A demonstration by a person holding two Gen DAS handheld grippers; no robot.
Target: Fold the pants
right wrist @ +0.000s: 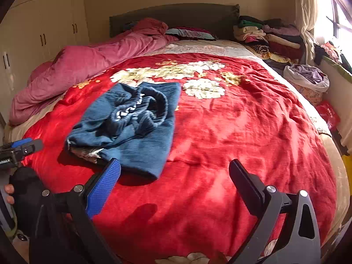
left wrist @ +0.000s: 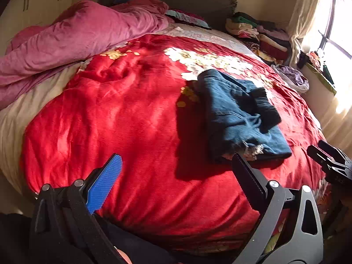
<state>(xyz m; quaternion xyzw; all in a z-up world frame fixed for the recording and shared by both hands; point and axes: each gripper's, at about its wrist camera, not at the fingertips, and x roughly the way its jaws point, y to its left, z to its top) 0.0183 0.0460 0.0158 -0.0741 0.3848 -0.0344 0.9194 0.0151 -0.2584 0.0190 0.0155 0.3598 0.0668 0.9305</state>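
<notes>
Pants (right wrist: 132,127) lie in a loose, compact blue bundle on the red blanket (right wrist: 242,132), at ten o'clock of the right gripper (right wrist: 175,173) and one o'clock of the left gripper (left wrist: 176,171). Both stand wide and empty. Roughly folded or just bunched, I cannot tell.

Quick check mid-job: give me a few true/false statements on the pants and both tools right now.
1. The blue pants lie on the red blanket. True.
2. The left tool is shut on the pants. False: it is open and holds nothing.
3. The right tool is open. True.
4. The pants lie spread out at full length. False: they are bunched in a compact heap.
5. A pink duvet lies along the bed's far side. True.
</notes>
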